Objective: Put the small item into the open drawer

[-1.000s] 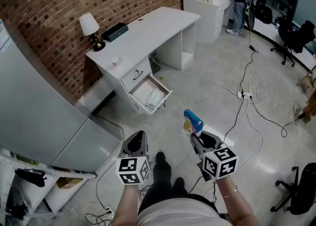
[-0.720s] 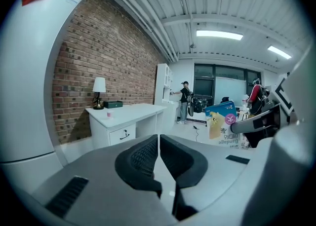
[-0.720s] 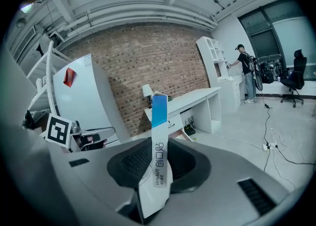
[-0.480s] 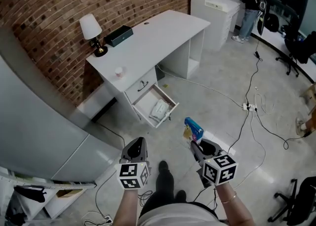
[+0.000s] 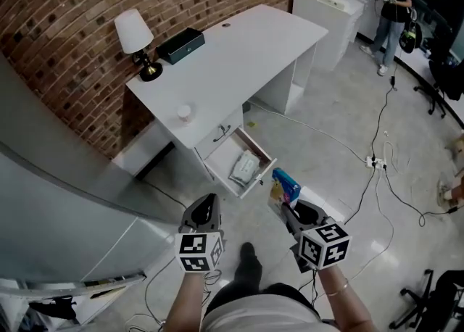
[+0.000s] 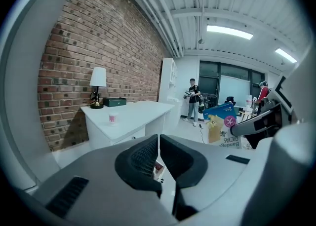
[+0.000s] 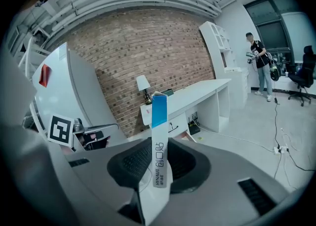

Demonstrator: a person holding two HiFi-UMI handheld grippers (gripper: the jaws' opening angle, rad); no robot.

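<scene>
A white desk point(image 5: 239, 48) stands against the brick wall, with its drawer point(image 5: 227, 155) pulled open toward me. A white packet point(image 5: 245, 167) lies inside the drawer. My right gripper point(image 5: 287, 209) is shut on a small blue, yellow and white box point(image 5: 284, 186) and holds it upright, just right of the drawer's front. In the right gripper view the box point(image 7: 159, 136) stands edge-on between the pads of that gripper point(image 7: 157, 160). My left gripper point(image 5: 205, 204) hangs below the drawer, apart from it. Its jaws point(image 6: 158, 143) are shut with nothing between them.
On the desk are a lamp point(image 5: 135, 39), a dark box point(image 5: 181, 45) and a small cup point(image 5: 185, 111). A grey cabinet point(image 5: 51, 193) fills the left. Cables and a power strip point(image 5: 376, 163) lie on the floor at the right. A person point(image 5: 394, 1) stands far back.
Both grippers have travelled across the floor toward the desk. The open drawer, once well ahead, now lies just beyond the fingertips. The box stays gripped in the right gripper.
</scene>
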